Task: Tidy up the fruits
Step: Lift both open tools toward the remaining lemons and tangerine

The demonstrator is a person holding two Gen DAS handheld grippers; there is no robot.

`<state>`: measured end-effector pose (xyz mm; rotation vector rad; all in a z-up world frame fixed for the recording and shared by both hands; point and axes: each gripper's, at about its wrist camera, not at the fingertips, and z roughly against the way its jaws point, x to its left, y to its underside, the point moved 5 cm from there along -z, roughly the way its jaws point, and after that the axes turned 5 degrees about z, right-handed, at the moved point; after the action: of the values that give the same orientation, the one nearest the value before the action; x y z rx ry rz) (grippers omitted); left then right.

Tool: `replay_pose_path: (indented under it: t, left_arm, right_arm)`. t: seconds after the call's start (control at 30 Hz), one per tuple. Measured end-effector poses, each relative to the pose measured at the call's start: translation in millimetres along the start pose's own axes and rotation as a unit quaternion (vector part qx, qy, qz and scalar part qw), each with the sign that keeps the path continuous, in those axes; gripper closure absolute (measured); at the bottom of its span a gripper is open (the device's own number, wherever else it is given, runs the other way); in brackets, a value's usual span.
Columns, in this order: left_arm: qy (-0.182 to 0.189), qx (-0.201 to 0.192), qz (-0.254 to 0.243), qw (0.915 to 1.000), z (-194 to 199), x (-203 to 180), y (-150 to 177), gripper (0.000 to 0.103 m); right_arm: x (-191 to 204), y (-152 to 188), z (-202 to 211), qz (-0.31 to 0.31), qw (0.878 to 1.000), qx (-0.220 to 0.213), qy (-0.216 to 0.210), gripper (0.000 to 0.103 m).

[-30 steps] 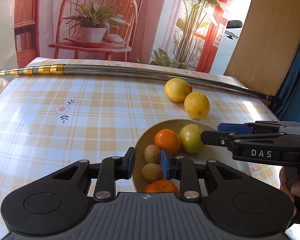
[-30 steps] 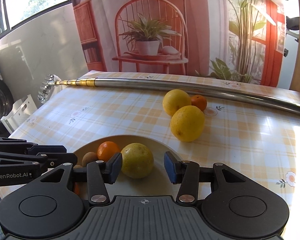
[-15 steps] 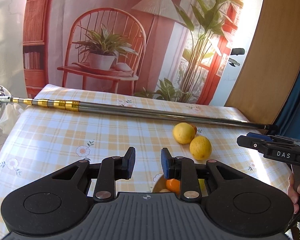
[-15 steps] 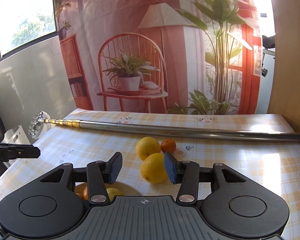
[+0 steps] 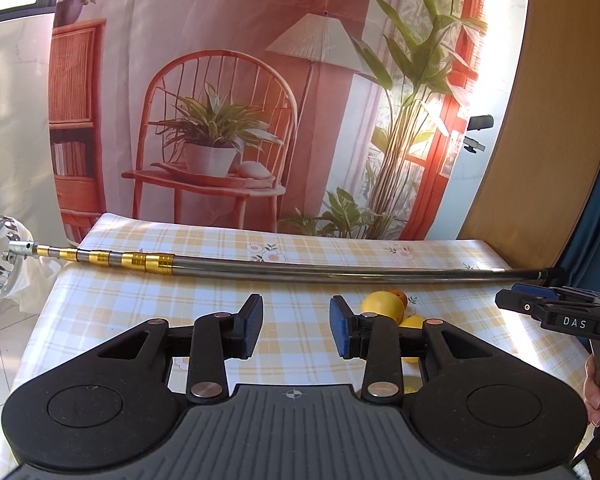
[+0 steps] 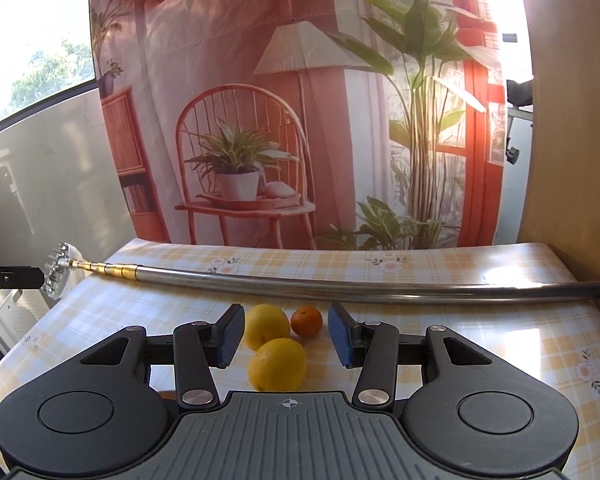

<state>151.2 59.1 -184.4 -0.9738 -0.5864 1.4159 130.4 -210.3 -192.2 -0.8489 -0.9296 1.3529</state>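
A yellow-checked tablecloth (image 6: 480,344) covers the table before a printed backdrop of a wicker chair and plants. The right gripper (image 6: 286,336) is held with jaws wide and empty; the nearer lemon (image 6: 277,364) is framed between them at twelve o'clock, a second lemon (image 6: 267,326) and a tangerine (image 6: 307,322) just beyond, short of the telescopic pole (image 6: 340,286). The left gripper (image 5: 295,330), likewise wide and empty, has the fruit at two o'clock, so the right hand is judged nearer.
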Motion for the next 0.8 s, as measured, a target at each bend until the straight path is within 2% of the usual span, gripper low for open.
replay_pose_path:
  t: [0.37,0.5,0.57,0.67,0.73,0.8]
  left_arm:
    - [0.02,0.043,-0.034,0.9983,-49,-22,7,0.065]
    - [0.048,0.052,-0.053,0.9961,-73,-46,-3,0.065]
    - [0.077,0.073,-0.061,0.9924,-92,-60,-6,0.065]
    - [0.083,0.092,-0.089,0.9883,-125,-83,-9,0.065]
    - [0.092,0.104,-0.115,0.9835,-147,-100,-11,0.065]
    - [0.119,0.134,-0.132,0.9749,-172,-116,-10,0.065]
  right_arm:
    - [-20,17,-28,-0.016,1.0,0.021,0.002,0.06]
    - [-34,24,-41,-0.029,0.999,0.028,0.002,0.06]
    - [-41,29,-48,-0.035,0.999,0.036,0.003,0.06]
    - [-52,39,-56,-0.039,0.998,0.049,0.018,0.06]
    - [-59,46,-57,-0.049,0.997,0.053,0.02,0.06]
    - [-68,52,-59,-0.062,0.996,0.058,0.022,0.06]
